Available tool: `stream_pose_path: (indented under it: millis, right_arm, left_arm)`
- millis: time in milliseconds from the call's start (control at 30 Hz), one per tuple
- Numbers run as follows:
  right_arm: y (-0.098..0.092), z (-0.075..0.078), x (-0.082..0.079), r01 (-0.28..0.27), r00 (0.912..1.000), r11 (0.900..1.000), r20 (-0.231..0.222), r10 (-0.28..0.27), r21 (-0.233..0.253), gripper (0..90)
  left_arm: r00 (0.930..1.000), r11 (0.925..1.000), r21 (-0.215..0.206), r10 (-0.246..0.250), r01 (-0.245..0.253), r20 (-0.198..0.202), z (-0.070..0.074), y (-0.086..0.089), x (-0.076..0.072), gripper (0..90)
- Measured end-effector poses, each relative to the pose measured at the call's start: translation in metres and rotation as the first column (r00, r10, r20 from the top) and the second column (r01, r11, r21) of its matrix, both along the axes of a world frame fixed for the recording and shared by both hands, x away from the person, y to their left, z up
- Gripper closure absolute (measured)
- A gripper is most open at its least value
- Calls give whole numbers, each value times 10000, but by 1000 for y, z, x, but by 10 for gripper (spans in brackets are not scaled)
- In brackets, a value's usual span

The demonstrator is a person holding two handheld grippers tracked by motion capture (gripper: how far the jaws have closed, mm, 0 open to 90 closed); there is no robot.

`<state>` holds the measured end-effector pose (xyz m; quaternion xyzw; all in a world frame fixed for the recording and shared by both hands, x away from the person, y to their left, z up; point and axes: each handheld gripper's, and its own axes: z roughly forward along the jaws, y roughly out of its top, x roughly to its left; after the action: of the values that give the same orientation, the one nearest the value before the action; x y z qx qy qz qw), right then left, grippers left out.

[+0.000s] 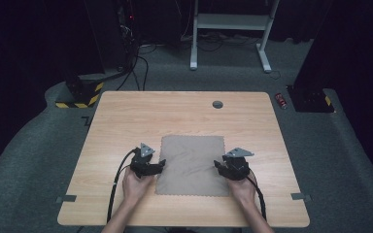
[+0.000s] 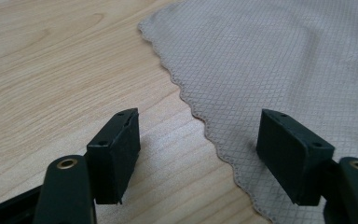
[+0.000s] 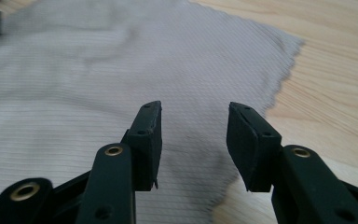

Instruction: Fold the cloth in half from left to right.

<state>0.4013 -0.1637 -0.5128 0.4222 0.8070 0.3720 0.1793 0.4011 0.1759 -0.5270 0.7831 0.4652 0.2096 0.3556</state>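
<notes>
Two claws gape wide, empty: left claw (image 1: 161, 165) and right claw (image 1: 218, 166) flank grey cloth (image 1: 190, 165), lower centre; cloth's texture blurred in right gripper view.

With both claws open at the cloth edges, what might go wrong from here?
1. The left claw straddles the scalloped edge of the cloth, one jaw over bare table; closing may miss the thin fabric.
2. The cloth lies flat with slight wrinkles, so the right claw may bunch it rather than lift it.

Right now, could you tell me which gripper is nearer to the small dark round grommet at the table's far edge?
Right. The right gripper sits at the grey cloth's right edge, more directly below the grommet; the left gripper sits at the cloth's left edge, farther off.
</notes>
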Motion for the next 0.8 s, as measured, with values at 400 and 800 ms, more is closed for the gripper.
stream_pose_path:
  millis: [400,800]
  right_arm:
    - [45,8,-20,-1741,9846,9847,207,1738,105,685]
    - [97,10,-41,-3550,9348,9329,379,3532,607,763]
  left_arm:
    - [9999,9999,-104,15,-16,-159,10,1,19,409]
    - [9972,9987,-121,495,-503,-561,28,-10,71,464]
